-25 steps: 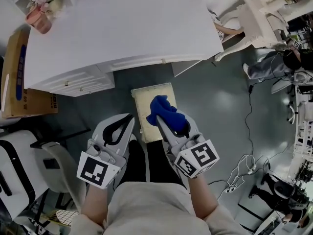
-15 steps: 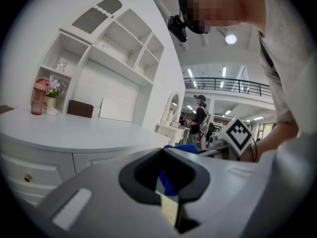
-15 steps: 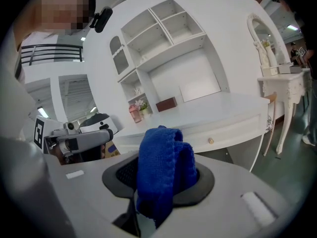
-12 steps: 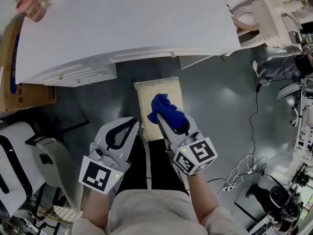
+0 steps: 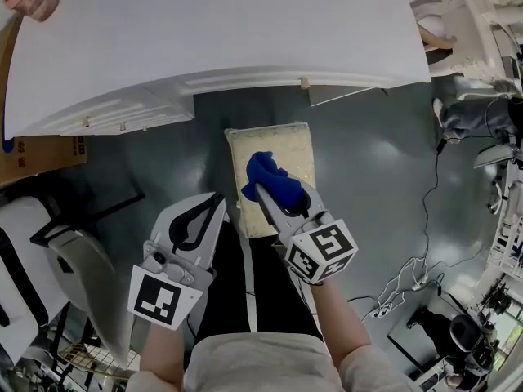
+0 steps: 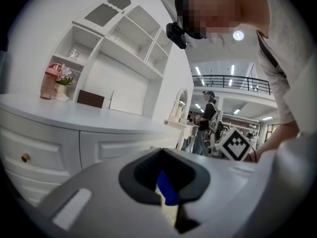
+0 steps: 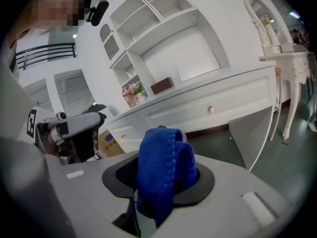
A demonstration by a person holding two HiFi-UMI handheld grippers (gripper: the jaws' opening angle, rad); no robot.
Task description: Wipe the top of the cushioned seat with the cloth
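The blue cloth is clamped, bunched, between the jaws of the right gripper over the near half of the cream cushioned seat; contact cannot be told. The left gripper, jaws together and empty, is seen just left of the seat, before the white desk.

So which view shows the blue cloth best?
The right gripper view: the cloth fills the centre, close up, bunched and clamped between the jaws. The head view shows it smaller, from above, over the cream seat. The left gripper view catches only a blue sliver through the gap in its own jaws.
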